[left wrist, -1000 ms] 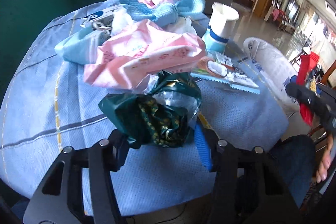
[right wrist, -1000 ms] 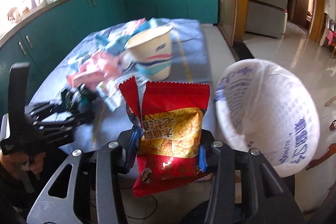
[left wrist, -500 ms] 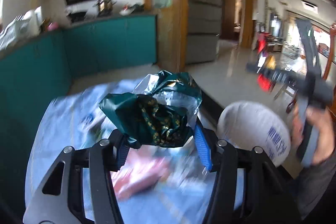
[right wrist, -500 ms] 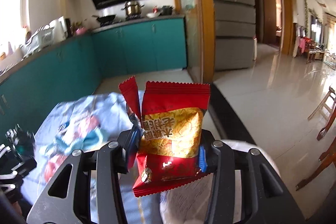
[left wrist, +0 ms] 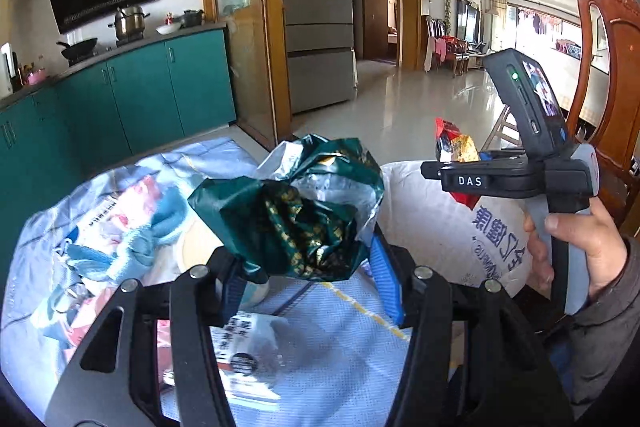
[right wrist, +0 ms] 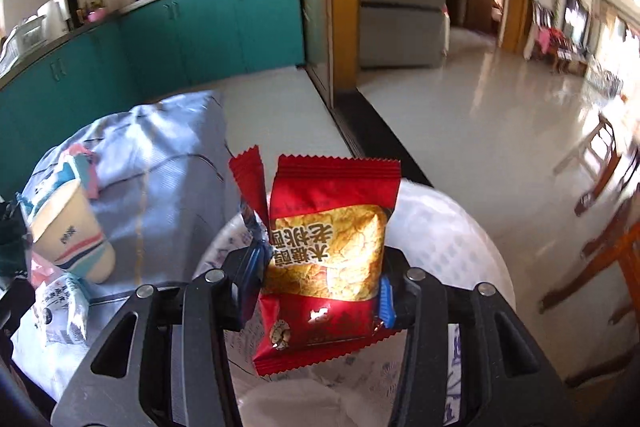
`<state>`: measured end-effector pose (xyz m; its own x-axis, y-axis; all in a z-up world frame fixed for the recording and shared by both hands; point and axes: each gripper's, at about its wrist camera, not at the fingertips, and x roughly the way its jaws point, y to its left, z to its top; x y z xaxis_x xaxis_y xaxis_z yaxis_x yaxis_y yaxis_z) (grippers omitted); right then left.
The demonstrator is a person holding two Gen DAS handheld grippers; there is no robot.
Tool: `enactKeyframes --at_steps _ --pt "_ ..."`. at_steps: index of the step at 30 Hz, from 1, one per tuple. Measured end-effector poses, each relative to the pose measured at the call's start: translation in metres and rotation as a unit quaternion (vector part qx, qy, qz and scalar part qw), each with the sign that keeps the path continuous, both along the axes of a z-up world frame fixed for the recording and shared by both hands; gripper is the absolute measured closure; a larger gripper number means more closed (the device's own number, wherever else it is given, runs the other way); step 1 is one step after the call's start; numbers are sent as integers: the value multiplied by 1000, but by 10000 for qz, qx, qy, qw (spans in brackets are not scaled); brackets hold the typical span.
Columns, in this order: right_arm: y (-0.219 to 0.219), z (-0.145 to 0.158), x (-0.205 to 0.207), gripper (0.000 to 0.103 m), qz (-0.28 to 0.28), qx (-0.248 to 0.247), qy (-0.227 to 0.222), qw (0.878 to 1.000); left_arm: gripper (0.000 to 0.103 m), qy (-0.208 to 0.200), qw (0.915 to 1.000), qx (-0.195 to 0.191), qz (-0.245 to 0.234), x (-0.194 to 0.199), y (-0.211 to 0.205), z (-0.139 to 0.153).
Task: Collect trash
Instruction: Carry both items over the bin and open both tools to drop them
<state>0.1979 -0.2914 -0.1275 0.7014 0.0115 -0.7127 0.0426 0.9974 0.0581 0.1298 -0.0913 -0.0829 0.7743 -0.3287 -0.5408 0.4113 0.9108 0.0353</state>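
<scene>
Left wrist view: the left gripper [left wrist: 308,275] is closed on one crumpled dark green foil wrapper [left wrist: 292,215], pinched between its two blue-padded fingers [left wrist: 386,283] and held above the table [left wrist: 340,347]. One white woven trash bag [left wrist: 440,223] stands open just beside the table edge, to the right of the wrapper. The right gripper [left wrist: 460,169] appears in this view held by one hand [left wrist: 576,243], positioned over the bag mouth.

Right wrist view: the right gripper [right wrist: 316,291] is closed on one red and gold snack packet [right wrist: 328,255], clamped at its lower half with the packet upright; a second red torn strip projects from its left side. The packet hangs directly above the open trash bag [right wrist: 452,227].

Items on the blue cloth-covered table: one paper cup [right wrist: 70,231] standing upright, one small white sachet [right wrist: 60,307] lying near the cup, and a pile of pink and light blue wrappers [left wrist: 132,223] at the far left; the number of pieces in the pile cannot be determined. Two chairs stand on the tiled floor at the right.
</scene>
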Motion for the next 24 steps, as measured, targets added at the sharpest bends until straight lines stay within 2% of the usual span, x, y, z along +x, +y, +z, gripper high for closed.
enactKeyframes --at_steps 8,11,13,22,24 --pt "-20 8 -8 41 -598 -230 -57 9979 48 335 9992 -225 -70 15 -19 -3" --pt "-31 12 -15 20 -921 -367 -170 9949 48 555 9979 -292 -159 18 -36 -13" --pt "-36 17 -17 14 -992 -394 -280 9939 48 664 9972 -270 -208 24 -45 -20" --pt "-53 26 -30 11 -1137 -548 -524 9906 46 1000 9934 -121 -545 39 -88 -55" --pt "-55 26 -31 11 -1155 -575 -542 9902 39 1103 9914 -143 -683 42 -94 -61"
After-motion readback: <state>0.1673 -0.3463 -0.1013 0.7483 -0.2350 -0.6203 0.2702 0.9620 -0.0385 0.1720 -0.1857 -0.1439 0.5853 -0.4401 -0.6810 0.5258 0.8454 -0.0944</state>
